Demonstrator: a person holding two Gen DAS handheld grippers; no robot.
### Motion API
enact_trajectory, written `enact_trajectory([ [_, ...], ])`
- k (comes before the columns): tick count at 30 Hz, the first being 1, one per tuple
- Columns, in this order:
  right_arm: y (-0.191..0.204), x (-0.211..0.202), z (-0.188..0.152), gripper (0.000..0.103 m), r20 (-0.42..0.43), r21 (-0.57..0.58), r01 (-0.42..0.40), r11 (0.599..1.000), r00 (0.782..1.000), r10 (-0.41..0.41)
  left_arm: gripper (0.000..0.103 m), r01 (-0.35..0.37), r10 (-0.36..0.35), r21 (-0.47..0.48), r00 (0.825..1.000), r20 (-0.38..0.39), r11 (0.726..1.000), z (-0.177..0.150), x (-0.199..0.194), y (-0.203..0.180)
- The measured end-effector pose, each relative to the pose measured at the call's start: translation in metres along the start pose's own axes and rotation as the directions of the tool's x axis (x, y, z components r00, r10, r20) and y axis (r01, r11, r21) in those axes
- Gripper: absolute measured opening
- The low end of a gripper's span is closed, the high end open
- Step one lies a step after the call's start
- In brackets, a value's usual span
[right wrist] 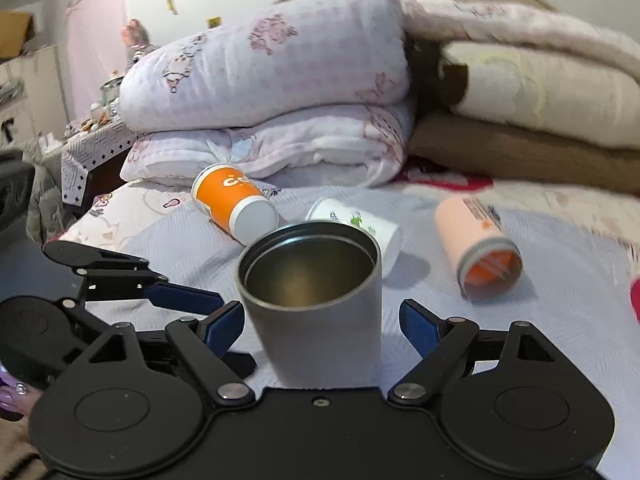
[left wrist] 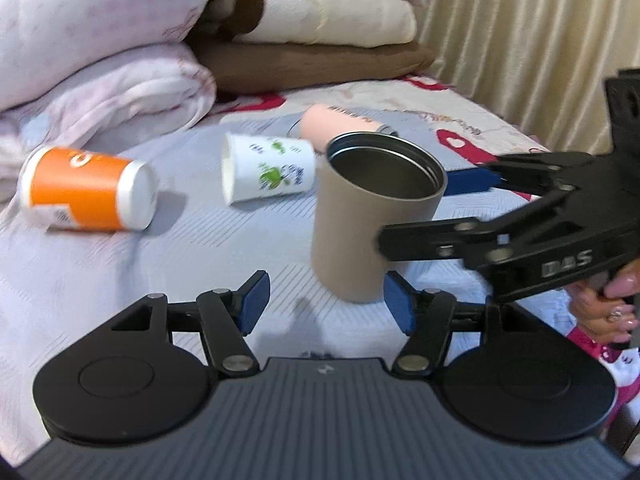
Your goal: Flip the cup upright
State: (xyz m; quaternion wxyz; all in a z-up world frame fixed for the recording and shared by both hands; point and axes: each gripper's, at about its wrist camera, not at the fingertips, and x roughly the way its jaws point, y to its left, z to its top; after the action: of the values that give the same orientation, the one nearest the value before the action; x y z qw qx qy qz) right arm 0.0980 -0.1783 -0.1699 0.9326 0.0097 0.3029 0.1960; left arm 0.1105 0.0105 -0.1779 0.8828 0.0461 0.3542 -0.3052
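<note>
Beige metal cup stands upright on the pale quilted bedspread, mouth up, steel-lined inside, smooth matte cylinder. Right gripper straddles it with jaws wide, blue pads either side of the cup wall, a visible gap on each side — not clamped. Left gripper also spread wide, cup base just ahead between its fingers, not touching as far as I can tell.

Clutter behind the cup: an orange paper cup on its side, a white paper cup with green print on its side just beside the metal cup, and a peach tumbler lying with its open end toward the right wrist camera. Folded bedding at the back — pink-patterned quilts, cream and brown blankets. Ribbed cream curtain on the far side.
</note>
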Motion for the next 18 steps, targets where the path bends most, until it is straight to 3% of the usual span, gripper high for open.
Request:
enact_trajectory([
  [7,-0.005,-0.043,0.011,0.088,0.014,0.118,-0.011,0.993,1.000,0.010,0.063,-0.050,0.049,-0.115,0.999,-0.012,0.992,0.017,-0.043,-0.003],
  [11,-0.005,-0.071,0.025,0.088,0.034,0.139,0.010,0.990,0.999,-0.015,0.079,-0.092,0.084,-0.182,0.995,-0.053,0.979,0.024,-0.064,-0.004],
  [15,0.003,-0.100,0.037,0.088,0.045,0.100,0.061,0.993,0.997,-0.065,0.082,-0.118,0.098,-0.246,0.991,-0.092,0.962,0.031,-0.088,-0.004],
  [18,0.012,-0.117,0.044,0.088,0.054,0.074,0.054,0.996,0.997,-0.058,0.087,-0.188,0.165,-0.226,0.980,-0.115,0.956,0.036,-0.105,-0.011],
])
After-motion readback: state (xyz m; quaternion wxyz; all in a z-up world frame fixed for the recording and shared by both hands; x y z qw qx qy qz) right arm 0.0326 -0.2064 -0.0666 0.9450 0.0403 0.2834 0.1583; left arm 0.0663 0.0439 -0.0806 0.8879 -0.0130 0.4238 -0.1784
